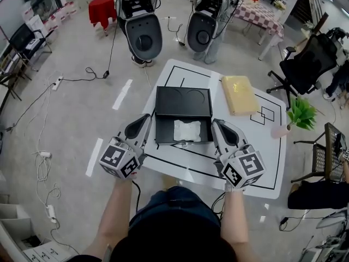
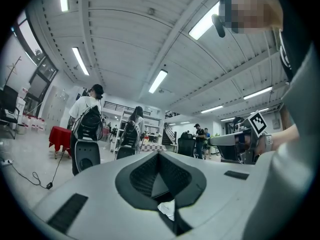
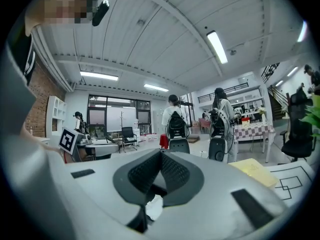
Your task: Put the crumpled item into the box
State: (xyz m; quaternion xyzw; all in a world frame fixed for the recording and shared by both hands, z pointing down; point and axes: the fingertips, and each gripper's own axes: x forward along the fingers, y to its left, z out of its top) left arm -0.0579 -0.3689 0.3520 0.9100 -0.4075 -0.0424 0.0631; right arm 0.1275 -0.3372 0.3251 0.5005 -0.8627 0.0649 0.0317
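White line-marked worktop [image 1: 188,173] on grey floor [image 1: 71,119]. The open black box [image 1: 182,101] holds the crumpled item [image 1: 187,130], with a yellow pad [image 1: 239,94] at two o'clock. Left claw [image 1: 148,117] and right claw [image 1: 215,122] are both pinched closed.

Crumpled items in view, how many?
1. The white crumpled item lies inside the open black box, right of its middle. No other shows, though the box's near wall could hide something small.

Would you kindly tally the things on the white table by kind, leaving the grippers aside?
Box: 1
Crumpled item: 1
Yellow pad: 1
Potted plant: 1
Total: 4
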